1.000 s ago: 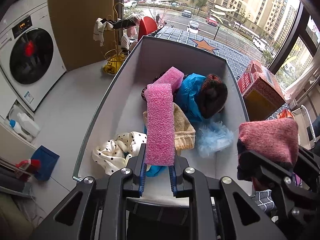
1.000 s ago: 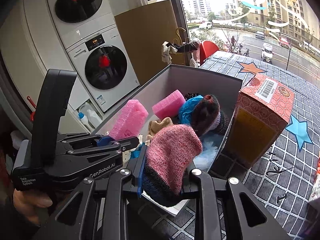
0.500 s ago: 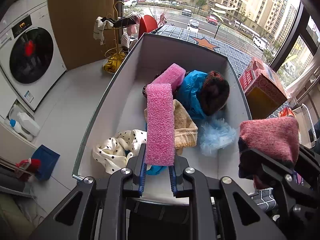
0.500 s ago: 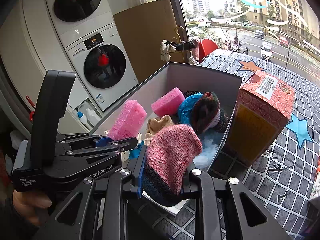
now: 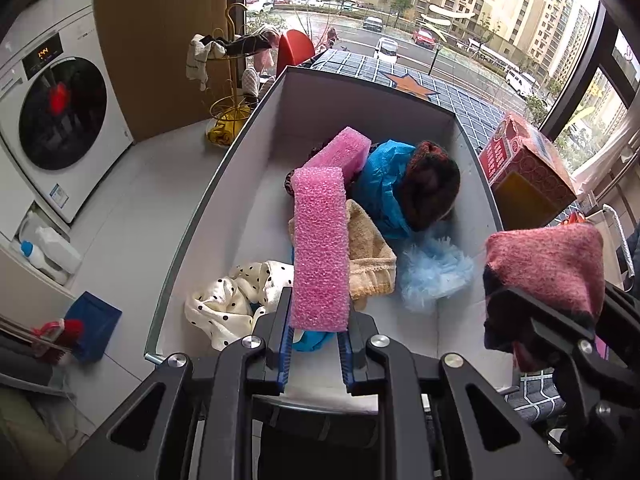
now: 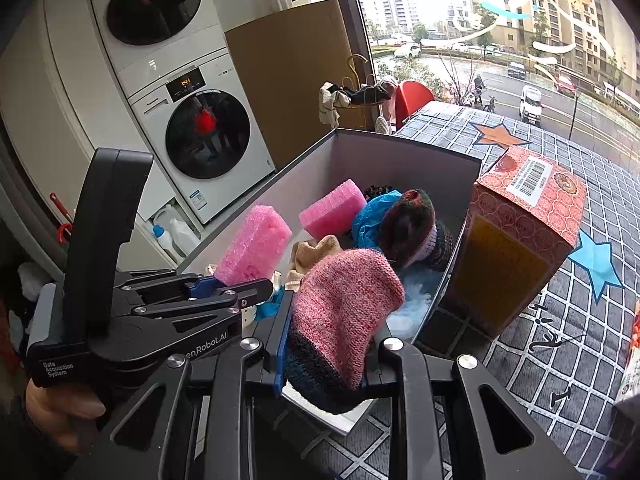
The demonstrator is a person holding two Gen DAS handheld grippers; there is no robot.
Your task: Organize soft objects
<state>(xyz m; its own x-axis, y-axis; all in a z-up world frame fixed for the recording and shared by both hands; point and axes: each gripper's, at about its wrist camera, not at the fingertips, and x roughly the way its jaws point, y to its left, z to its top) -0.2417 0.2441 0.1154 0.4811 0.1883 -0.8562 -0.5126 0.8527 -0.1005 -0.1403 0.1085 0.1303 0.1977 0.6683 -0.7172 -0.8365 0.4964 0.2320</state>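
Observation:
My left gripper (image 5: 316, 344) is shut on a pink foam sponge (image 5: 320, 248) and holds it above the near end of an open grey box (image 5: 360, 104). My right gripper (image 6: 326, 360) is shut on a pink knitted hat with a dark brim (image 6: 344, 312), just right of the left gripper (image 6: 224, 292) over the box's near right corner. In the box lie a second pink sponge (image 5: 344, 150), a blue plastic bag (image 5: 380, 184), a dark knitted hat (image 5: 430, 184), a tan cloth (image 5: 368, 256), a pale blue fluffy piece (image 5: 434, 272) and a white dotted cloth (image 5: 232, 300).
A red patterned carton (image 6: 520, 240) stands right against the box's right wall on a checked star-print cloth (image 6: 560, 360). Stacked washing machines (image 6: 192, 128), detergent bottles (image 5: 44, 248) and a gold stand with rags (image 5: 228, 80) are on the left. A window lies behind.
Both grippers have drifted slightly forward over the box, still holding the sponge and the hat. Nothing was let go.

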